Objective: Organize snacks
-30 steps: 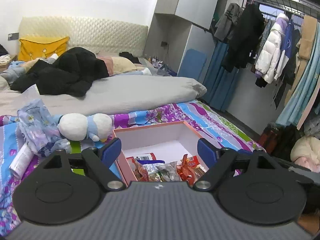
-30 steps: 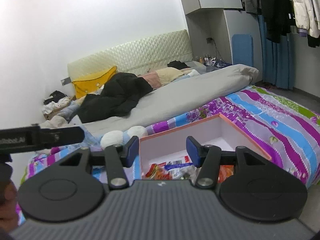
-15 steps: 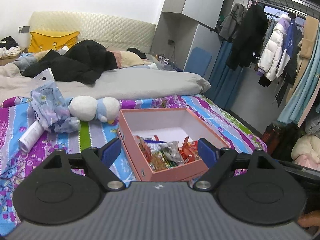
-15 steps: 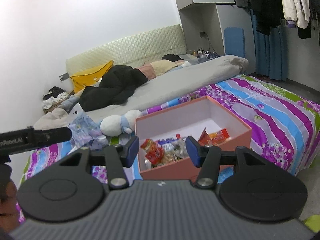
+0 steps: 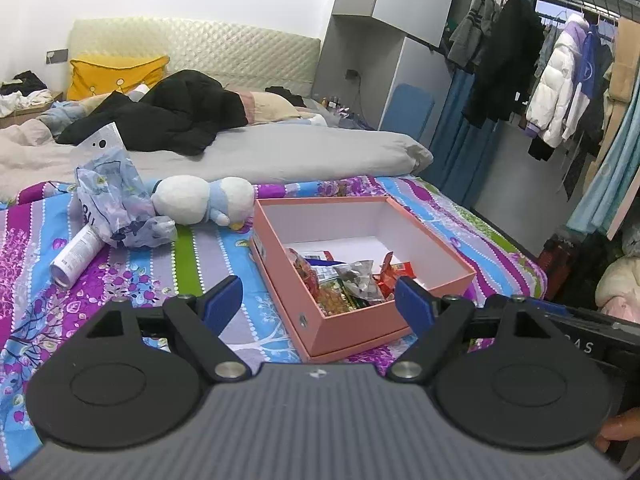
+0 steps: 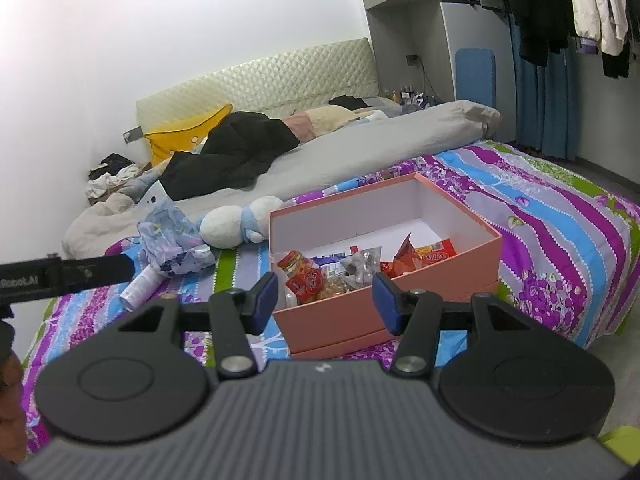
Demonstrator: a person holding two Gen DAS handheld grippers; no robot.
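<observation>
An open salmon-pink cardboard box [image 5: 362, 322] with a white lining is seen on the striped purple, blue and green bedspread [image 5: 132, 280], and it serves as the landmark here. A loose heap of crinkly foil and plastic snack packets [image 6: 320, 276] is piled in the near end of the box, with a red packet [image 6: 434, 256] lying against the box's right wall; the far end of the box floor is bare. Both tools are held short of the box's near wall and above the bedspread: the left gripper [image 5: 318, 300] is spread wide with nothing between its blue pads, and the right gripper [image 6: 325, 300] is parted somewhat less, also holding nothing. No packet can be made out on the bedspread outside the box, though the ground nearest the cameras is hidden by the gripper bodies, so this is not certain. Left of the box lie a white and pale-blue plush toy [image 5: 200, 204], a crumpled lilac floral plastic bag [image 5: 116, 204] and a white cylindrical tube [image 5: 74, 258]. The scene would fit packets gathered into the box already, or packets waiting there to be sorted. If a packet is to be handled, it is best pinched by a flat edge from above, one at a time, so that neighbours are not dragged along.
</observation>
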